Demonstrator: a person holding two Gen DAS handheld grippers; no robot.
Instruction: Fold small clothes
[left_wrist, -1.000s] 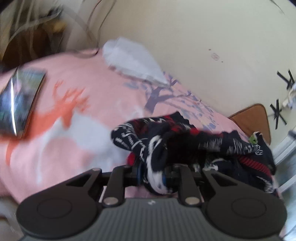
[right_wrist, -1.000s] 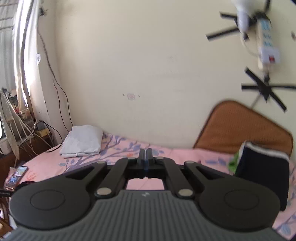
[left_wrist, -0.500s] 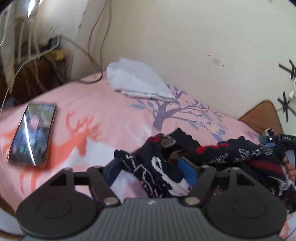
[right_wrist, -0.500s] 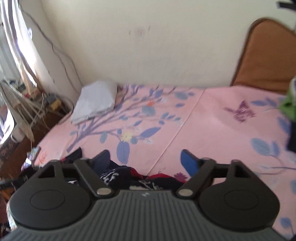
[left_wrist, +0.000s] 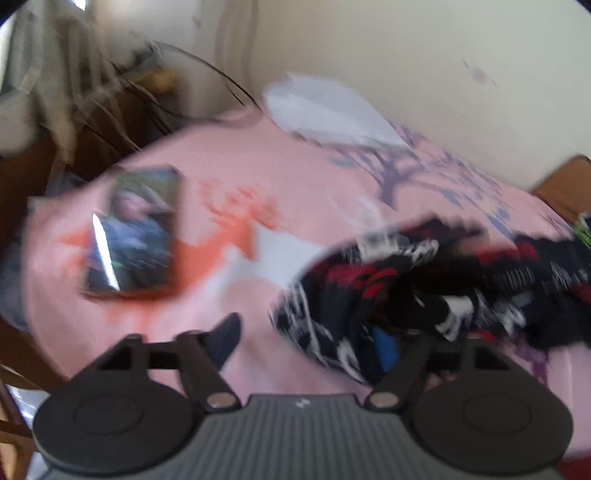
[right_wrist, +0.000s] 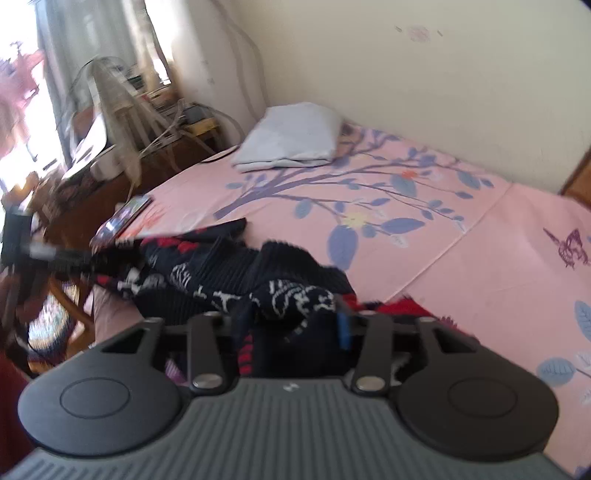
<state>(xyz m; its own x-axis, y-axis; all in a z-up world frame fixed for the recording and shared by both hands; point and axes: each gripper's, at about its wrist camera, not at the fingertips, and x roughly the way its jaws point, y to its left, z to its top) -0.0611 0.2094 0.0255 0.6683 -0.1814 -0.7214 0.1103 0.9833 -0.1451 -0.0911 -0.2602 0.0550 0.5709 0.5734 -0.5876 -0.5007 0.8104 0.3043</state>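
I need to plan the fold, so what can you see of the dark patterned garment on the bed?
The dark patterned garment is navy knit with white motifs and red patches, ribbed in places. It lies crumpled, unfolded, on the pink bedsheet. The right gripper has just been closing with a bunch of it between its fingers; the left gripper stands open at its other end.

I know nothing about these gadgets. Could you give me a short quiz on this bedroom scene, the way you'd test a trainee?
1. True or false: the phone lies on top of the dark patterned garment.
2. What lies on the bedsheet beside the wall? A) a folded pale cloth B) a book C) a shoe
3. What is the bedsheet's main colour?

Key: 1 false, they lie apart; 2 A; 3 pink.
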